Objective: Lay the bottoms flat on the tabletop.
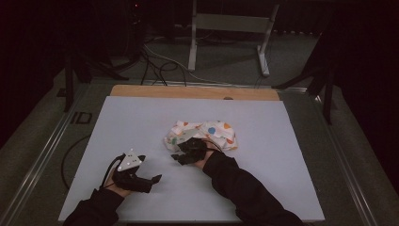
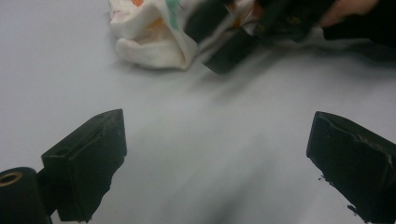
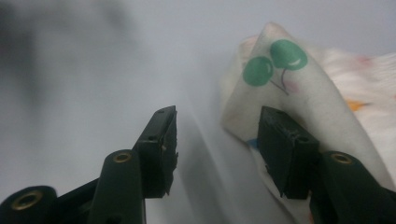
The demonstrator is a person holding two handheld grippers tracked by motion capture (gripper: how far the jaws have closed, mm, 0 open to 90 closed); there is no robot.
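Sleeves (image 1: 244,188), dark and matte, enter from the near edge of the high view, each hand carrying a black two-jaw gripper.

Left gripper (image 1: 157,178): blocky black body with a grey three-cornered plate on top and a cable looping off behind it. It sits low over the near-left part of the table, well apart from the cloth. In the left gripper view its jaws stand wide, flat-faced and chipped at the edges, with bare table surface between them; released, holding nothing.

Table (image 1: 141,127): flat, pale grey-white sheet, smooth and uniform, with a strip of light wood showing along its far edge.

Right gripper (image 1: 177,157): same black build, at the near-left edge of the cloth, past the left gripper. In the right gripper view its jaws are partly parted; one sits against a raised fold of the cloth, the other stands over bare table. The fold is not pinched between them, so this gripper is unclenched.

Cloth (image 1: 202,133): soft, cream-white fabric, crumpled into a low rounded heap near the table's centre, printed with small coloured motifs, including orange and blue dots and a pair of green cherries (image 3: 275,63).

Floor beyond: grey, with dark cables and a pale metal frame (image 1: 230,23).
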